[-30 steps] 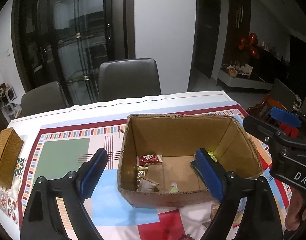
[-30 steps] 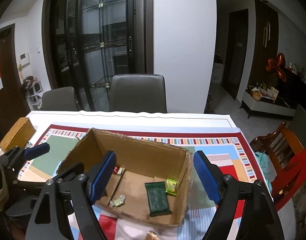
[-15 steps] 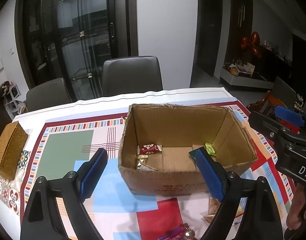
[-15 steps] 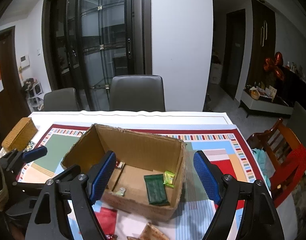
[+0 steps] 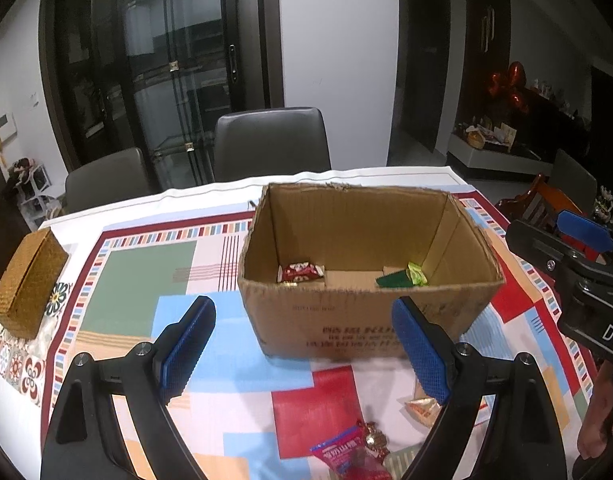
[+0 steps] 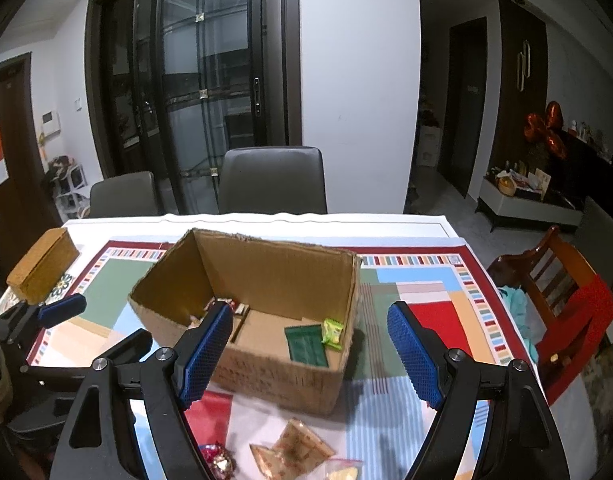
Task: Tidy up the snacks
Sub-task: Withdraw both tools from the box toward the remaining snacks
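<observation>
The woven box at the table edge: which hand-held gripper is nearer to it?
Left. The left hand-held gripper is close beside the woven box; the right hand-held gripper is farther away, in front of the cardboard box.

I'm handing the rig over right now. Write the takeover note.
Left gripper: open, empty, above the tablecloth in front of the cardboard box.
Right gripper: open, empty, at the box's near right corner.
Done: in the box are a red packet, a dark green packet, a light green candy; others may be hidden.
Left: loose on the tablecloth before the box are tan triangular packets, a red-gold foil candy and a pink packet. Box them.
</observation>
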Action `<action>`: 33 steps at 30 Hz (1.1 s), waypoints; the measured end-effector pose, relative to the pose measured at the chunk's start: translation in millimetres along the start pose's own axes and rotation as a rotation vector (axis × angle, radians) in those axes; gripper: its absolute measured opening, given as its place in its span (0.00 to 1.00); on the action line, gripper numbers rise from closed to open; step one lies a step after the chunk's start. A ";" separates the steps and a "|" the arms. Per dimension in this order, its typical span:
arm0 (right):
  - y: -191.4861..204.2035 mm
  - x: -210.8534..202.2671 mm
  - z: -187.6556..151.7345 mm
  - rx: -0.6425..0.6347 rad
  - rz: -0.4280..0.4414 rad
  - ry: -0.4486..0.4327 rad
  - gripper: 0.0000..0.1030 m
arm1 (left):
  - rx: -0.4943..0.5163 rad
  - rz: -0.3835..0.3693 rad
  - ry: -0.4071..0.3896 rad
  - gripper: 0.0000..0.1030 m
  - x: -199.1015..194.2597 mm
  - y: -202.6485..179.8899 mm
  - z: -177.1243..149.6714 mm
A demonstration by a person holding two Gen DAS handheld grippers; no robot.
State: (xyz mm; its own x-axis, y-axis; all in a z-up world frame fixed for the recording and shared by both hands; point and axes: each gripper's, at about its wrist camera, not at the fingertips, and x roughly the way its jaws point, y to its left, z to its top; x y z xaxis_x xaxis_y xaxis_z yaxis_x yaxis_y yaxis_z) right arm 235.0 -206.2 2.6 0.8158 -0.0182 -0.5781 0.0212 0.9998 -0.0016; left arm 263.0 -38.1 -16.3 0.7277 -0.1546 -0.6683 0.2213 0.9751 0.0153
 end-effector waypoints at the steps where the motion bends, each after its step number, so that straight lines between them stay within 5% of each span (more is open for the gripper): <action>1: 0.1 -1.1 -2.4 -0.002 0.000 0.002 0.78 | -0.003 0.001 0.002 0.88 -1.2 -0.5 -2.7; 33: -4.2 -6.6 -69.6 -0.028 0.022 0.104 0.78 | -0.047 0.014 0.100 0.88 -8.0 -14.1 -78.1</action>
State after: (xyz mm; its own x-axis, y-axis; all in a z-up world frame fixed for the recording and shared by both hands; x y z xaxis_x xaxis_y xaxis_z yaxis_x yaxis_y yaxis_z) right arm 189.3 -209.5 -50.4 0.7511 0.0032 -0.6601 -0.0134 0.9999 -0.0104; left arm 203.3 -38.2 -69.3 0.6616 -0.1266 -0.7391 0.1791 0.9838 -0.0083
